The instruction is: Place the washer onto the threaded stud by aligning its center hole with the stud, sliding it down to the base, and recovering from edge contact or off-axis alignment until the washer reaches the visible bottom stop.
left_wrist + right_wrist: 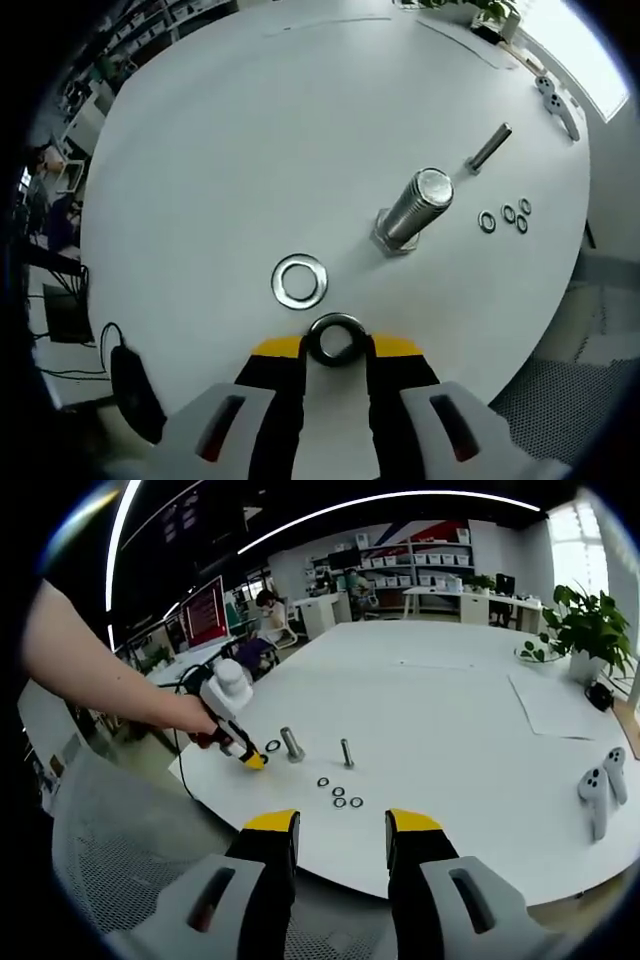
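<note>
Left gripper view: I am seeing the left gripper [336, 350] pinching a dark washer [336, 339] between its yellow-tipped jaws, with the threaded stud [414, 207] standing at 1 o'clock and a flat washer [300, 280] lying at 11 o'clock. Right gripper view: the right gripper [340, 835] is hovering with jaws wide apart, gripping nothing, off the table [450, 720] edge.

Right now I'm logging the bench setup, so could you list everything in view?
Washer: one, dark, between the left gripper's jaws.
Flat washer: one, silver, on the table near the large threaded stud.
Large threaded stud: one, silver, upright.
Slim bolt: one, grey, upright beyond the stud.
Small rings: four, dark, clustered.
Controllers: two, grey.
Potted plant: one, green.
Table: one, white.
Left gripper: closed on washer.
Right gripper: open.
</note>
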The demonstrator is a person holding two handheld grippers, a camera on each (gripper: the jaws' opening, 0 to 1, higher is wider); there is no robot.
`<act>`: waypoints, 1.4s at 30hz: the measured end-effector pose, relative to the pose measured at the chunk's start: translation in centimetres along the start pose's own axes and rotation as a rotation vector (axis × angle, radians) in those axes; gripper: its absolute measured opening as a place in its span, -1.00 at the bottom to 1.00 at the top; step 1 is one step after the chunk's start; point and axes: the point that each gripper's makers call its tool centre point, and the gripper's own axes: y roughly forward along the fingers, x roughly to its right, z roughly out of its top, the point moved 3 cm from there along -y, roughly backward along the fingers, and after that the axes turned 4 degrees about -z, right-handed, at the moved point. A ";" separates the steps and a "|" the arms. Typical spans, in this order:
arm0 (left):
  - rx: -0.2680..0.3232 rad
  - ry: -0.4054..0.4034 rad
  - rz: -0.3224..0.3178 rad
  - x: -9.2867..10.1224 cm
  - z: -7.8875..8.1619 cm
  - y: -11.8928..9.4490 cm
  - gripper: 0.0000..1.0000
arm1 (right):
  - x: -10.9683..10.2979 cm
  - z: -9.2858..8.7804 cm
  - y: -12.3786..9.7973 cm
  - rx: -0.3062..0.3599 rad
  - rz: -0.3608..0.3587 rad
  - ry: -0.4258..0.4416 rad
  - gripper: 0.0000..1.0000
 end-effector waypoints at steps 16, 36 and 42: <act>-0.111 0.127 -0.036 1.1 -1.0 -0.1 -0.55 | -0.1 0.0 0.0 0.002 0.002 0.001 -0.26; -0.120 0.124 -0.021 2.4 -1.3 -0.9 -0.60 | 0.0 -0.1 0.0 -0.004 -0.001 -0.001 -0.27; -0.014 0.039 -0.019 2.3 -1.6 -1.1 -0.61 | 0.0 0.0 0.0 -0.003 -0.002 0.001 -0.27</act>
